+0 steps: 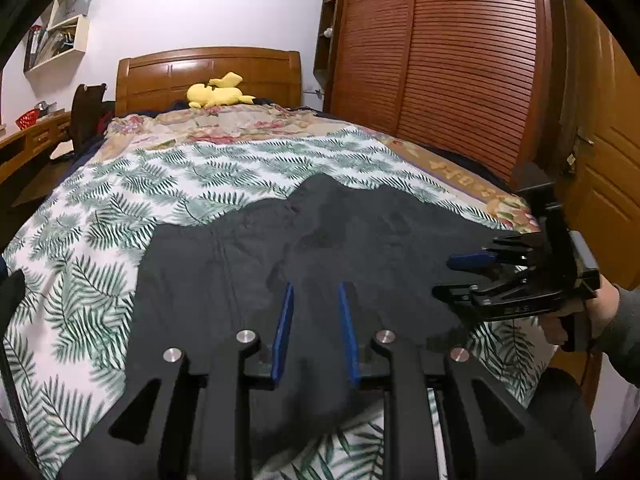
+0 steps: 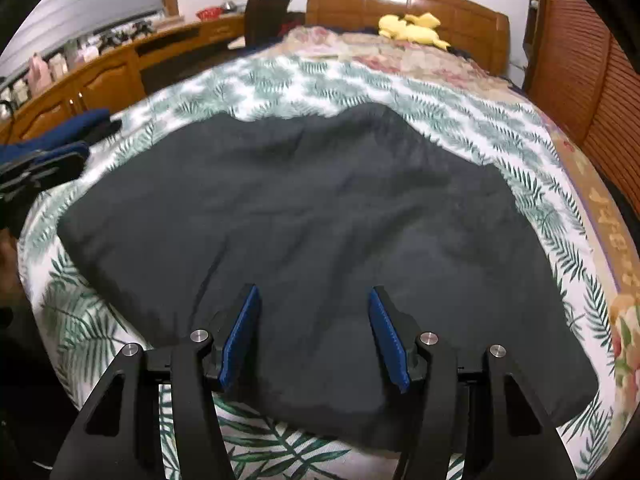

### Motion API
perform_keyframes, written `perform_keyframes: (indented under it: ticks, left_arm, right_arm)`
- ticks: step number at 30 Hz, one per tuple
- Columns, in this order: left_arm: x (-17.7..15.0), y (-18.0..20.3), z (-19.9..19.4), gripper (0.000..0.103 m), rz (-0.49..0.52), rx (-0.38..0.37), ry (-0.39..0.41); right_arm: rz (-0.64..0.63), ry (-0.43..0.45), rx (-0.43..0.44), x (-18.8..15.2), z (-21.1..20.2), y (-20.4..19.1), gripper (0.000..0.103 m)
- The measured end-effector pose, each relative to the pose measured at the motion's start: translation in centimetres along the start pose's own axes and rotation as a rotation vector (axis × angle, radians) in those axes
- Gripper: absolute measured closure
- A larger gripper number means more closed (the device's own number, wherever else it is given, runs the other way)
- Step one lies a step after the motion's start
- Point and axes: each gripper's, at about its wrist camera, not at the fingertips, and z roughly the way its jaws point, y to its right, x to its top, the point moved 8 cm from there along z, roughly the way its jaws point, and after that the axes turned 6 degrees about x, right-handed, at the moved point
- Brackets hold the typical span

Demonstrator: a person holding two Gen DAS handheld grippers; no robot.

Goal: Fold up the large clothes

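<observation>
Here a dark garment [image 2: 304, 216], rumpled and partly folded, is spread at the bed's [image 2: 568, 216] near edge; nothing is gripped by the narrowly parted left gripper [image 1: 316, 292] or the wider right gripper [image 2: 314, 300].

We hold the left gripper [image 1: 316, 292] narrowly parted, the right gripper [image 2: 314, 296] wider apart, both angled downward, nothing between the pads.

Black garment [image 2: 304, 216]; green fern-print white cover [image 1: 100, 248]; yellow plush [image 1: 218, 94].
</observation>
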Motion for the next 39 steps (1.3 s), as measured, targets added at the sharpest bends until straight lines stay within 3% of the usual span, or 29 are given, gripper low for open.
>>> perform_keyframes:
  ticks: [4,23,30,39]
  left_arm:
    - [-1.2,0.7,-0.1,0.081,0.006,-0.008,-0.018]
    - [-5.2,1.0,1.7,0.080,0.006,0.002,-0.109]
    - [-5.6,1.0,2.2,0.079,0.015,0.013,-0.127]
    - [-6.4,0.7,3.4,0.078,0.017,0.009,-0.159]
  right_arm:
    - [-0.013,-0.065,-0.025,-1.9,2.4,0.1,0.045]
    - [0.008,-0.016,-0.059,-2.4,2.0,0.0,0.045]
    - [0.027,0.022,-0.103,-2.3,-2.0,1.2,0.045]
    - [0.119,0.063,-0.259,-4.1,-8.3,7.9,0.045]
